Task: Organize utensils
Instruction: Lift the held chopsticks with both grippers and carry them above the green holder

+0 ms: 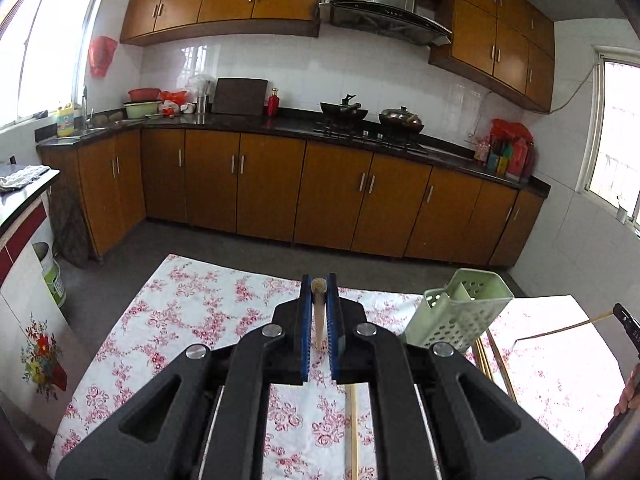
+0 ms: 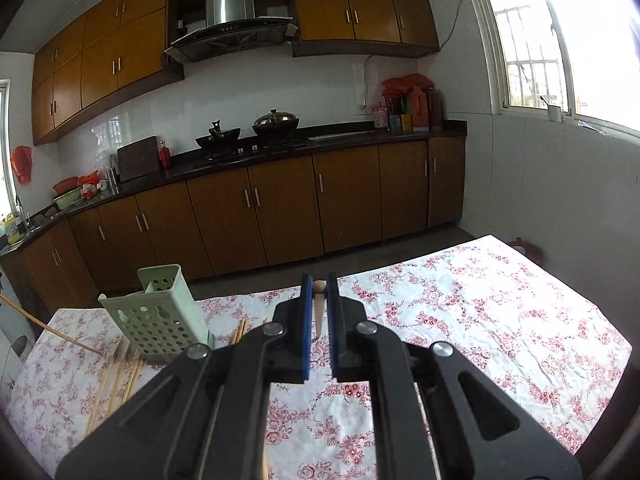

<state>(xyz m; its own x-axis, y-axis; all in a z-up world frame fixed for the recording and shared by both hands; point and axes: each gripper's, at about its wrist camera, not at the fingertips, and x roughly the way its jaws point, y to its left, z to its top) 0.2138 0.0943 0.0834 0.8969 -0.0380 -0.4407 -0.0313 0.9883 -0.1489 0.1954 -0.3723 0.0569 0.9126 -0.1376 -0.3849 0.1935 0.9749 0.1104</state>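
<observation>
- Kitchen with brown cabinets (image 1: 264, 184) and a dark stove counter lies beyond the desk (image 1: 192, 312), which wears a white cloth with red flowers.
- Pale green holder (image 1: 460, 312), perforated and divided inside, stands tilted on the desk, right of the left tongs (image 1: 319, 312) and left of the right tongs (image 2: 319, 308); nothing can be seen inside it.
- Loose chopsticks (image 2: 120, 376), light wood, lie on the cloth beside the holder's base.
- Left tongs are pressed together, pinching one chopstick (image 1: 319, 320) seen end-on.
- Right tongs likewise pinch a tapered chopstick (image 2: 319, 312) between blue pads.
</observation>
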